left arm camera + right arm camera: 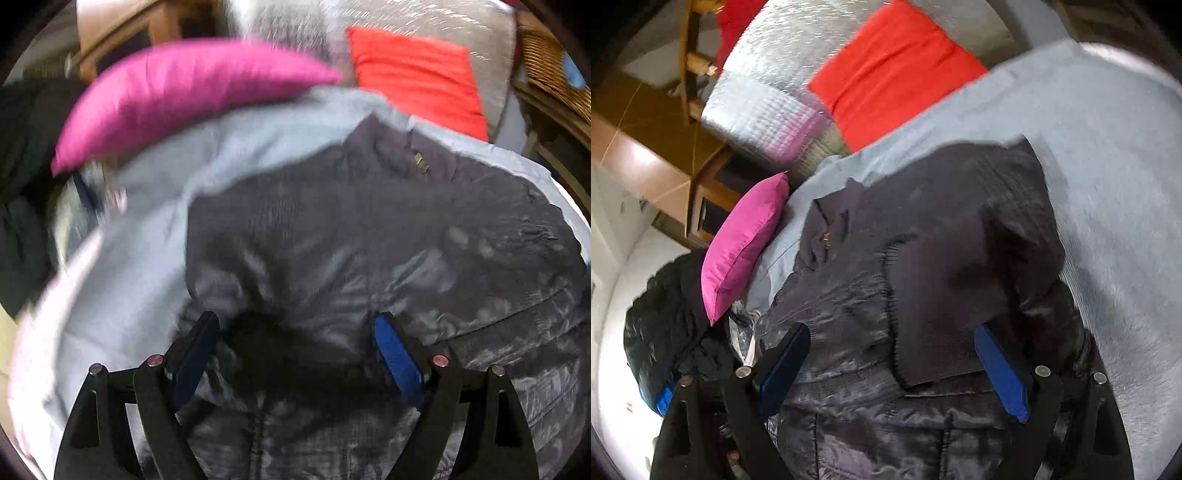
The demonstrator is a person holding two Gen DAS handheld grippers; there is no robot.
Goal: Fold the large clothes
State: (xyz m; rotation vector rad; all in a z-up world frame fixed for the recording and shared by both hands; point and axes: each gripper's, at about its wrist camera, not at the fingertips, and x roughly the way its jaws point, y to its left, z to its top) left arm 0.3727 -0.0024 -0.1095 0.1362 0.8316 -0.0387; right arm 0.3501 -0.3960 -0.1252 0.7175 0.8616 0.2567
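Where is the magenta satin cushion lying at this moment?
In the right wrist view the magenta satin cushion lies at the left, beside the dark grey padded jacket on the pale blue sheet, below the red cushion.

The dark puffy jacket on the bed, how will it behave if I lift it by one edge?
The jacket will probably sag: it lies in soft folds. Its shiny shell may slip in the fingers. Its puffy quilting suggests it is light.

Your colours — dark against pale

You see a charcoal-grey jacket (369,236) on a light blue sheet (1089,155), a magenta cushion (746,247), a red-orange cushion (417,74) — and blue pads (1001,373) on your black grippers.
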